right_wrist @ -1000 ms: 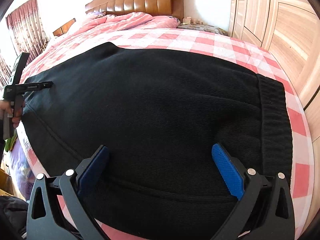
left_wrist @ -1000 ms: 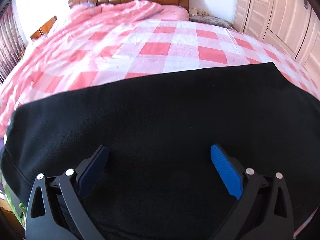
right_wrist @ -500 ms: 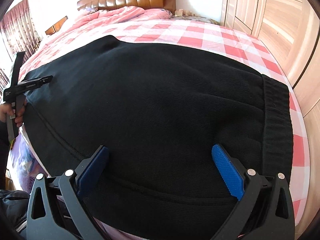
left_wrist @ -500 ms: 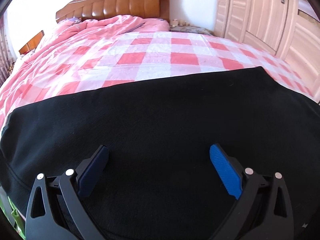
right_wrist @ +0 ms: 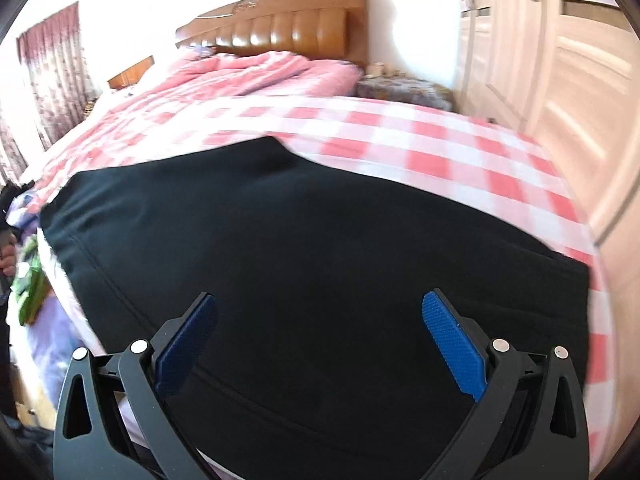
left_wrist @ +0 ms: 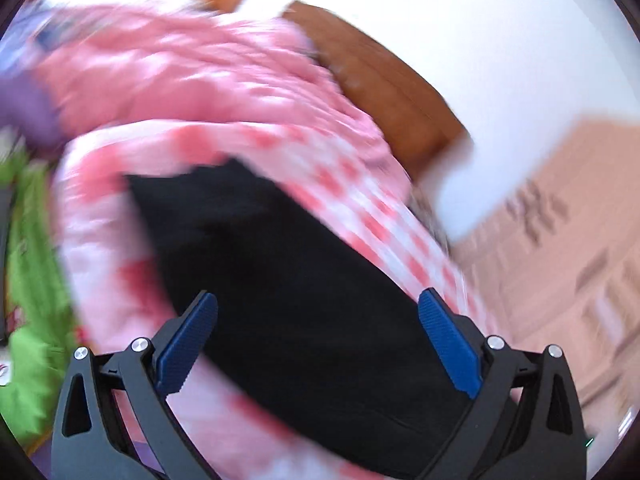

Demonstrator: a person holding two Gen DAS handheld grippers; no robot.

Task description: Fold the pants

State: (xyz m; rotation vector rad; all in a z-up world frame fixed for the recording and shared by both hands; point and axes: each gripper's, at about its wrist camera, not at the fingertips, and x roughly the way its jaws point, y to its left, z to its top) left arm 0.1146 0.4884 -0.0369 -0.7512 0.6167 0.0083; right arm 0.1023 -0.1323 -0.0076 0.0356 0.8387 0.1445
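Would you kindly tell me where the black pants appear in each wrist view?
Left wrist view: black pants run diagonally from centre to lower right, blurred.
Right wrist view: the pants fill the middle and lower picture.
Shared landmark: the brown headboard, behind the pink checked bedding.

Black pants [right_wrist: 320,264] on a pink-and-white checked bedsheet [right_wrist: 460,148].
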